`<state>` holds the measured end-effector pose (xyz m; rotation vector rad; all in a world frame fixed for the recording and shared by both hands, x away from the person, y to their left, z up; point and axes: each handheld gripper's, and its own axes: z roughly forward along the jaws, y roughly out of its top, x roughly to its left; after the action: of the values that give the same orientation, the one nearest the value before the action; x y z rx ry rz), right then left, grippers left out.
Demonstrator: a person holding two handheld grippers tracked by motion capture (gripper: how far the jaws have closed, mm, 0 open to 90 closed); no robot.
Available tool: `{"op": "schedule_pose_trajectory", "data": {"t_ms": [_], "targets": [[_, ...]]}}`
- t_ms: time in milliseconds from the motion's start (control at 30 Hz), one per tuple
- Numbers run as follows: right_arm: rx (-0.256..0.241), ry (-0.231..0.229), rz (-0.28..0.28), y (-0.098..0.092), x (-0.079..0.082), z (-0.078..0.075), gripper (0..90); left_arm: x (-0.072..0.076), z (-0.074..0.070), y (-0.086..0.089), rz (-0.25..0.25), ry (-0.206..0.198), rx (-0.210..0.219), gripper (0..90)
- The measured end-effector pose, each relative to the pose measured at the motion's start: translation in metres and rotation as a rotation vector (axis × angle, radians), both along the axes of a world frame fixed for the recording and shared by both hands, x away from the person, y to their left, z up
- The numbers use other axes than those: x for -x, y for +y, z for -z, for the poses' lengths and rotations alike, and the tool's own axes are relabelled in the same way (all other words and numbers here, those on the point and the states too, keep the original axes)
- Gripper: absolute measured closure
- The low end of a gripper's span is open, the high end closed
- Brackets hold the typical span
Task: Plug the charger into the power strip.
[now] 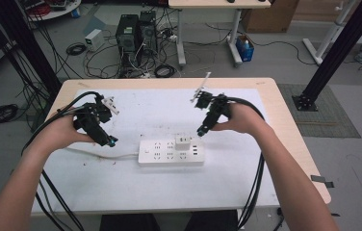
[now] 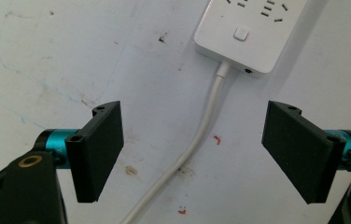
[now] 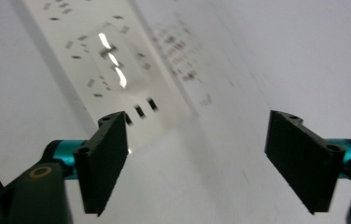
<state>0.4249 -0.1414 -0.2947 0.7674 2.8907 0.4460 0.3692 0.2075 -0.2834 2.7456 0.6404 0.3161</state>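
White matting covers the wooden table point(image 1: 285, 110), stained in spots. At its middle lies a white power strip point(image 1: 170, 153) with a white charger point(image 1: 183, 141) plugged in; its cord point(image 2: 201, 135) runs off frame. Left gripper point(image 2: 192, 154) and right gripper point(image 3: 197, 161) both hover with jaws apart, empty. Right gripper view is motion-blurred, so the strip's sockets smear.

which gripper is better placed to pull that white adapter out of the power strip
Probably the right gripper: it hangs open just beside the adapter on the power strip. The left gripper, also open, sits over the strip's cord at the far end.
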Motion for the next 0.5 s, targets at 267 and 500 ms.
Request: {"op": "schedule_pose_trajectory", "data": {"t_ms": [267,500], "targets": [[0.042,0.013,0.38,-0.069,-0.002,0.0,17.3,-0.012,0.004,-0.004,0.016,0.023,-0.027,20.7],[0.048,0.027,0.418,-0.082,-0.001,0.0,17.4,-0.016,-0.003,-0.011,0.031,0.018,-0.043,20.6]]}}
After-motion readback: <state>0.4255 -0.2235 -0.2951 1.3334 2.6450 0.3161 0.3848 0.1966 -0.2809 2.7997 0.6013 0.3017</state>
